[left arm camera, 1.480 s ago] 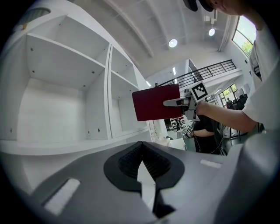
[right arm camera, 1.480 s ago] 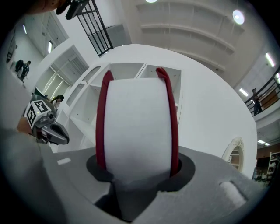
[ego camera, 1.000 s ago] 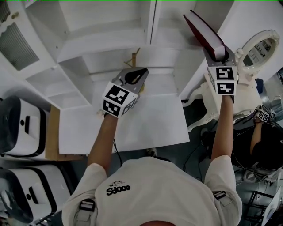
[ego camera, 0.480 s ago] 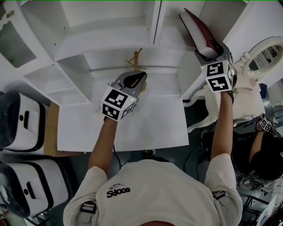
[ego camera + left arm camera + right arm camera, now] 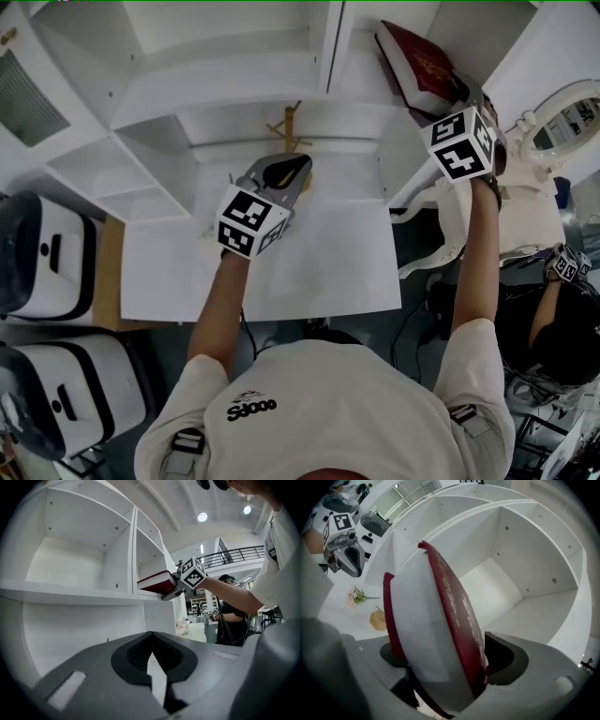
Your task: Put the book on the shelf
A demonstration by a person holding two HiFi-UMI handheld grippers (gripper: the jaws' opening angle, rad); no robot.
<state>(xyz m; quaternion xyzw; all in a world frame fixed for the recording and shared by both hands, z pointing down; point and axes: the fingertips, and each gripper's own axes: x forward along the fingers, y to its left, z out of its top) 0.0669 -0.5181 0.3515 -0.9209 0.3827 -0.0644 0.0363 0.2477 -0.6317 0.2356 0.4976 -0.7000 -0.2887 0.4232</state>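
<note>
A dark red book leans in the right-hand compartment of the white shelf unit, its cover facing up and left. My right gripper is at the book's near end. In the right gripper view the book stands between the jaws, which have just been opening; a dark gap shows between its cover and the right jaw. My left gripper hovers shut and empty over the white table. The left gripper view shows the book on the shelf with the right gripper behind it.
A small wooden stand sits at the back of the table. A flower sprig and a tan leaf lie nearby. White machines stand at left. An ornate white mirror and another person are at right.
My right gripper has shifted left and rolled, and its jaws have spread. The book has tipped from standing on edge to leaning with its cover showing. The left gripper has sunk slightly.
</note>
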